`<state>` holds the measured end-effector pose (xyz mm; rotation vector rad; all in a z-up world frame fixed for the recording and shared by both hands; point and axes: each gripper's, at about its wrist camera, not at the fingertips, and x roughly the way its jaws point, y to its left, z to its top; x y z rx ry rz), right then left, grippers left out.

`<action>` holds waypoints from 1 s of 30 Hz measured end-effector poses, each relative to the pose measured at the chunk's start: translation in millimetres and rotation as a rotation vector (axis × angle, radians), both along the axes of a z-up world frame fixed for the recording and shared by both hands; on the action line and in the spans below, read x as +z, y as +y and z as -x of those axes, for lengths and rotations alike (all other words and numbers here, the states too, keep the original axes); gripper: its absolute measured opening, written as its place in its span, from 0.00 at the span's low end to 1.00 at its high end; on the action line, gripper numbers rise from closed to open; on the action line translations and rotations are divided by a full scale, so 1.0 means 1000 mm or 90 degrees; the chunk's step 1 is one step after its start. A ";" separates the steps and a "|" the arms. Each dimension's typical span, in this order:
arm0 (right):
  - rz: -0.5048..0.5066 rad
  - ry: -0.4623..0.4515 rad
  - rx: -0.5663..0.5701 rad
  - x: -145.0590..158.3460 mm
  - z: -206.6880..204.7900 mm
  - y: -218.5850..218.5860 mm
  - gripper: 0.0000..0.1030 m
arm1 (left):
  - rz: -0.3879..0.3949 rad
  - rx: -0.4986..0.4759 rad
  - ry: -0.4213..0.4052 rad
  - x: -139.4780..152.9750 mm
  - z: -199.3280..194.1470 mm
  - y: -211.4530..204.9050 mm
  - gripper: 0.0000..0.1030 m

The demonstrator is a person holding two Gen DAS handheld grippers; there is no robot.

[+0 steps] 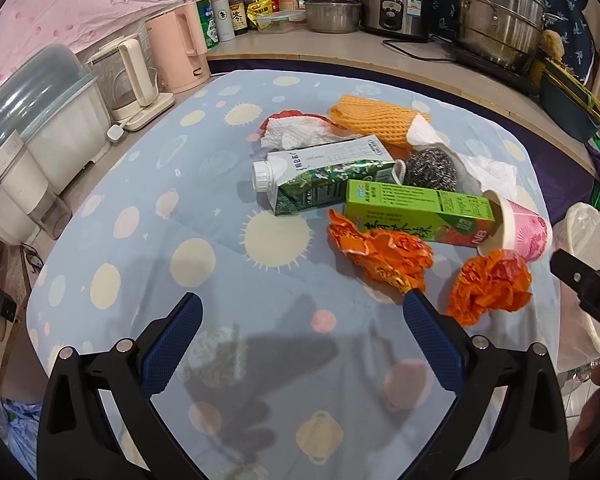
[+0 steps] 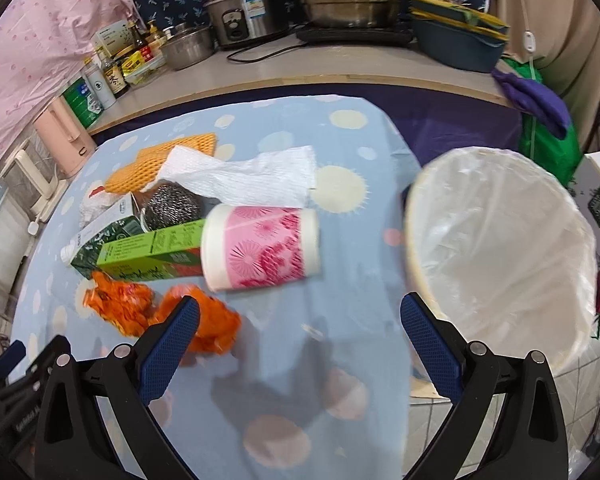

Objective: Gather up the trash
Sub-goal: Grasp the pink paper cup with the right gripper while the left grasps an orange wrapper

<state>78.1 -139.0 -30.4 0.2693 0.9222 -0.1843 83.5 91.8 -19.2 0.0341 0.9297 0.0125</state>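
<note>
Trash lies in a pile on the blue patterned tablecloth: a milk carton, a green juice box, a pink paper cup on its side, two crumpled orange wrappers, a steel scourer, orange foam netting and white tissues. My left gripper is open and empty, hovering before the pile. My right gripper is open and empty, between the cup and the bag-lined white bin. The right gripper also shows in the left wrist view.
A counter behind holds a rice cooker, steel pots, bottles and a blue basin. Kettles and a plastic container stand at the left. The bin stands off the table's right edge.
</note>
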 end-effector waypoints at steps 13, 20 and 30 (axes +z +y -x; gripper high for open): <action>0.017 0.046 0.022 -0.033 -0.055 0.018 0.93 | 0.050 0.000 0.023 -0.012 -0.027 0.014 0.93; 0.016 0.042 0.016 -0.034 -0.053 0.013 0.81 | 0.070 -0.030 0.037 -0.019 -0.037 -0.004 0.93; 0.016 0.019 -0.019 -0.016 -0.037 -0.005 0.81 | 0.090 -0.036 0.057 -0.044 -0.067 -0.025 0.86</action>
